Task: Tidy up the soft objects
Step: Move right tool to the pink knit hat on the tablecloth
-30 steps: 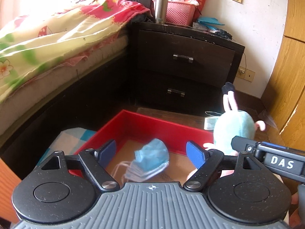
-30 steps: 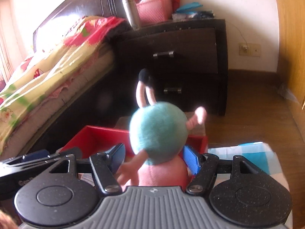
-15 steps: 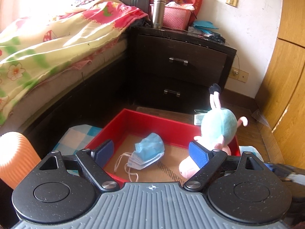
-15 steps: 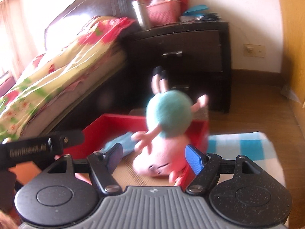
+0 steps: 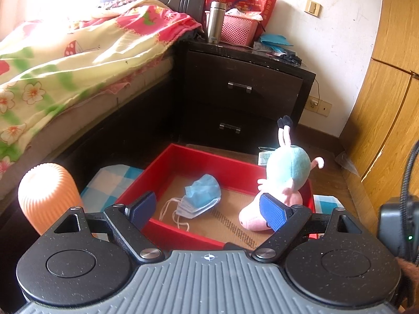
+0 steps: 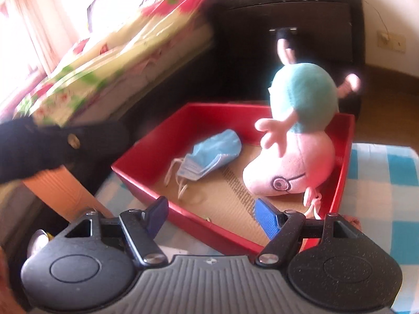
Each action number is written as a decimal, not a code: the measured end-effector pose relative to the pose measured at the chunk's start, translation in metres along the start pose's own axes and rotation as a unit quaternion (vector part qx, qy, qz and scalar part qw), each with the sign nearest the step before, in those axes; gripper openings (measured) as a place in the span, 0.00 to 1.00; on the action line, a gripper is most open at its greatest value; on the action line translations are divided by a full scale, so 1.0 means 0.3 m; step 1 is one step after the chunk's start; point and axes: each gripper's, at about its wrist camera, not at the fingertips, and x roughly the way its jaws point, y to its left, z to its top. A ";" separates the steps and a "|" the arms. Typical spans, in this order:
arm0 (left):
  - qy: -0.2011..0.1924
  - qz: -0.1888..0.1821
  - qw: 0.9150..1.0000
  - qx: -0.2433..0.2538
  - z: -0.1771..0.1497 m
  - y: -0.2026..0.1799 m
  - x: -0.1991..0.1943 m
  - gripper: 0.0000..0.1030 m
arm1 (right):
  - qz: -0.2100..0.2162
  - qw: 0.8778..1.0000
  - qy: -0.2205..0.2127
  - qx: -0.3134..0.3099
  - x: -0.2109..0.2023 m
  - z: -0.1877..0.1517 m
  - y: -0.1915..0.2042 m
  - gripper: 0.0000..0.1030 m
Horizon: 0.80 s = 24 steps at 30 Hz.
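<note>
A pink pig plush in a teal dress [image 5: 286,175] [image 6: 301,136] stands head-down in the right part of the red box [image 5: 183,157] [image 6: 146,157]. A bundle of blue face masks [image 5: 201,196] [image 6: 209,154] lies in the box's middle left. My left gripper [image 5: 208,210] is open and empty, just above the box's near edge. My right gripper [image 6: 213,217] is open and empty, pulled back from the plush at the box's near rim.
An orange ribbed vase [image 5: 48,196] stands left of the box on the blue checked cloth [image 6: 379,183]. A dark nightstand [image 5: 243,91] stands behind, with a steel flask [image 5: 216,22] and a pink basket [image 5: 237,30]. The bed [image 5: 65,60] is at left, wooden wardrobe doors [image 5: 387,104] at right.
My right gripper let go of the plush in the box and drew back, open. My left gripper also pulled back and up, so more of the box and the vase show.
</note>
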 end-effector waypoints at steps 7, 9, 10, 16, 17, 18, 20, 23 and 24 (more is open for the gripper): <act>0.003 -0.005 1.000 -0.010 -0.009 -0.010 -0.017 0.82 | -0.008 0.998 0.051 -0.048 0.001 -0.035 -0.007 0.50; 0.003 -0.008 1.000 -0.007 -0.013 -0.018 -0.024 0.82 | 0.001 0.996 0.068 -0.059 -0.003 -0.044 -0.015 0.50; 0.002 -0.010 1.000 -0.006 -0.015 -0.021 -0.027 0.82 | 0.002 0.995 0.077 -0.058 -0.006 -0.048 -0.019 0.50; 0.001 -0.017 1.000 -0.009 -0.013 -0.015 -0.042 0.82 | 0.009 0.988 0.141 -0.064 -0.007 -0.084 -0.046 0.50; 0.000 -0.018 1.000 -0.010 -0.012 -0.015 -0.042 0.82 | 0.005 0.987 0.147 -0.069 -0.010 -0.089 -0.053 0.50; -0.001 -0.018 1.000 -0.010 -0.012 -0.016 -0.042 0.82 | 0.000 0.986 0.149 -0.071 -0.015 -0.092 -0.060 0.50; 0.002 -0.019 1.000 -0.010 -0.013 -0.019 -0.040 0.82 | -0.004 0.986 0.152 -0.073 -0.031 -0.085 -0.069 0.50; 0.004 -0.022 1.000 -0.005 -0.017 -0.026 -0.038 0.82 | -0.020 0.985 0.146 -0.091 -0.054 -0.055 -0.061 0.50; 0.005 -0.023 1.000 -0.003 -0.019 -0.030 -0.036 0.82 | -0.022 0.986 0.140 -0.091 -0.067 -0.040 -0.062 0.50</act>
